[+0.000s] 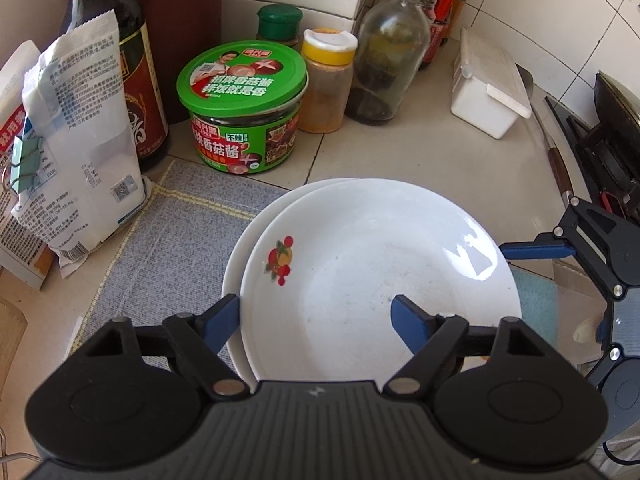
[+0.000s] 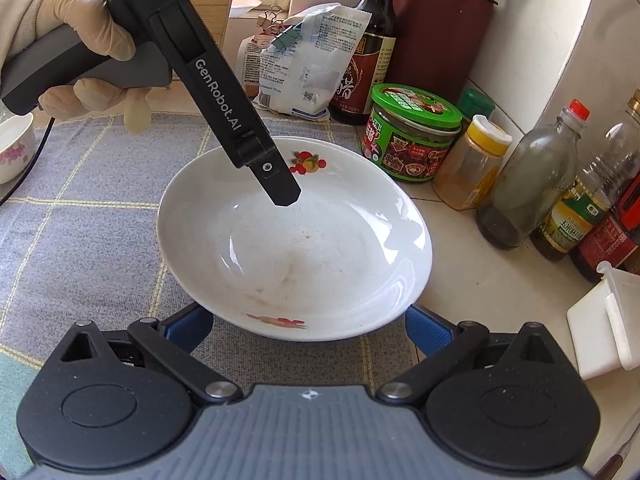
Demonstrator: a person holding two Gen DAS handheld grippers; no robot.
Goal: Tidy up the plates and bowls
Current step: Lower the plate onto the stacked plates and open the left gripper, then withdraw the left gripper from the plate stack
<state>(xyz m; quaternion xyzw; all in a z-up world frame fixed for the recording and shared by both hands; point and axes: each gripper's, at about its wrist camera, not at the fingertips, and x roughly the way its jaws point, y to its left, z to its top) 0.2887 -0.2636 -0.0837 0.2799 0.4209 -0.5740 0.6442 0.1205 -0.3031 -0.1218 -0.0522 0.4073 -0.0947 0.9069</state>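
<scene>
A white plate with fruit prints sits on the grey checked mat, the right gripper spread wide at its near rim, the left gripper poised above it.

The left gripper was spread wide, its fingers pointing toward twelve o'clock. The right gripper gaped equally wide; a gloved hand gripped the left handle at ten o'clock.

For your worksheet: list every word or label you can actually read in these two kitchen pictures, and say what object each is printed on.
"GenRobot.AI": on the black arm of the left tongs.
"香菇酱": on the green jar.
"不辣": same jar's small tag.
White packet, dark sauce bottle, oil bottle: print too small or blurred.
</scene>
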